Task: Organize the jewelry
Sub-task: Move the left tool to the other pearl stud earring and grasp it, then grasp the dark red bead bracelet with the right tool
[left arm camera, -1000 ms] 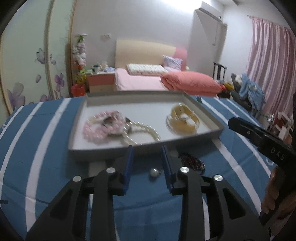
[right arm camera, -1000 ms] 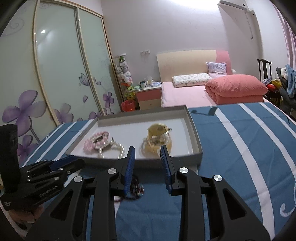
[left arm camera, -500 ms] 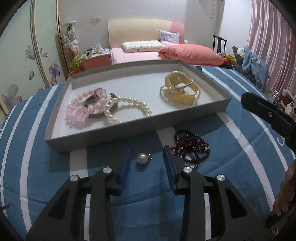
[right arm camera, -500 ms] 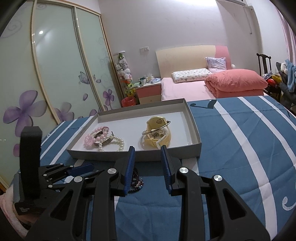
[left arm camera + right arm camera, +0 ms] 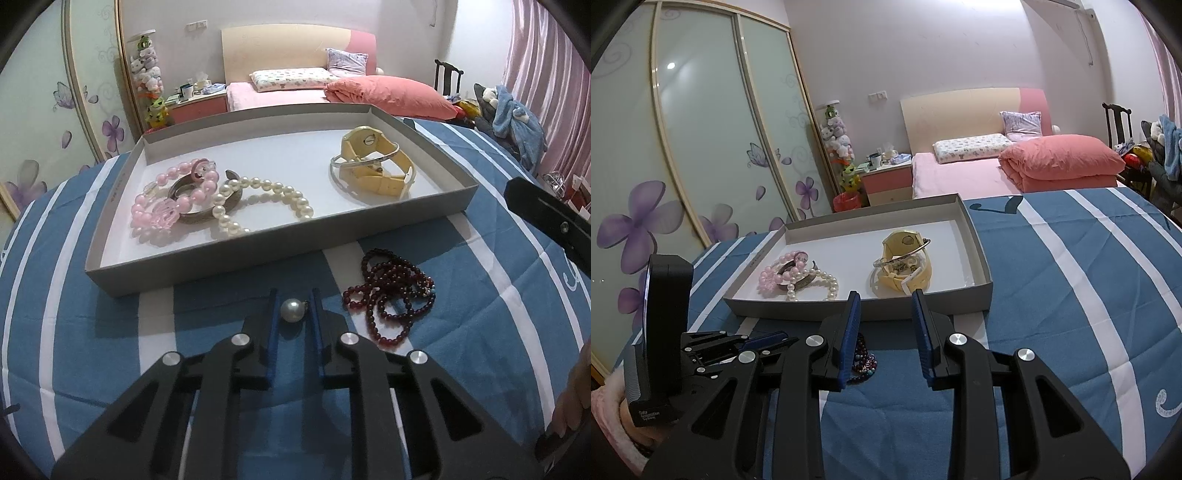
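Note:
A single pearl pendant (image 5: pixel 293 311) lies on the blue striped cloth just in front of the grey box (image 5: pixel 277 254). My left gripper (image 5: pixel 293 291) points down at it. Its jaws are closing, with the pearl between them and the pads at its sides. A dark red bead necklace (image 5: pixel 391 299) lies in a heap to the right of the pearl. Inside the box rest a pink bead bracelet (image 5: pixel 173 206), a pearl bracelet (image 5: pixel 266 203) and a yellow watch (image 5: pixel 373 173). My right gripper (image 5: pixel 886 295) hovers open before the box, holding nothing.
The table is covered by a blue cloth with white stripes (image 5: pixel 1071 295). Beyond it stand a bed with a pink quilt (image 5: pixel 1060 162), a wardrobe with flowered sliding doors (image 5: pixel 683 166) at the left, and pink curtains (image 5: pixel 546 74) at the right.
My left gripper tilted down and came in over the pearl pendant, then its fingers drew together around it. The right gripper has stayed put.

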Demonstrator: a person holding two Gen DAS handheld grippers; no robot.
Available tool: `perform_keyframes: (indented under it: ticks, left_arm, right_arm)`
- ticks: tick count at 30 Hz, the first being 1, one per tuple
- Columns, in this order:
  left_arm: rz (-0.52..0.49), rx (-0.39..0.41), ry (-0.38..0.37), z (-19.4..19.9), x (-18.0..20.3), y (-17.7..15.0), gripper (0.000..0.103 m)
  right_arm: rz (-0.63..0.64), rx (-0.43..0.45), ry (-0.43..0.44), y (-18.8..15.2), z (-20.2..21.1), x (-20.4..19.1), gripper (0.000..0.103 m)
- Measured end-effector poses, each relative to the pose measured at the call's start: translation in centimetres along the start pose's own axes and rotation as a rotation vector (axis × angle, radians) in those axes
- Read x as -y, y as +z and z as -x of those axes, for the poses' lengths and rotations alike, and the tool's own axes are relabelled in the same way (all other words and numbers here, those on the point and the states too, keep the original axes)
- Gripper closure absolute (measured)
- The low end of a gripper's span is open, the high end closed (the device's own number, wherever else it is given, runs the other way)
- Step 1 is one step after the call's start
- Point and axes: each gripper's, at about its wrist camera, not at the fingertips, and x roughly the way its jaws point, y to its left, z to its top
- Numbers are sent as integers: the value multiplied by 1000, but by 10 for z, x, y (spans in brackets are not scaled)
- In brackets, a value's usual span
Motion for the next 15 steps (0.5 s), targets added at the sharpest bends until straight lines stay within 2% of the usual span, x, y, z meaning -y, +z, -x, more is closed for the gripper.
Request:
perform_keyframes:
  ticks: [9,14,15]
  left_arm:
    - [77,4,48,9,-35,-9,87]
    - [132,20,71,22,-62,-15,87]
    - [145,29,77,27,-68,-16,87]
  right_arm:
    - [26,-41,17,-6,-5,-6,73]
    - [74,-124,49,-10,-18,-19,73]
    - [83,-142,55,-10,-21,-22,64]
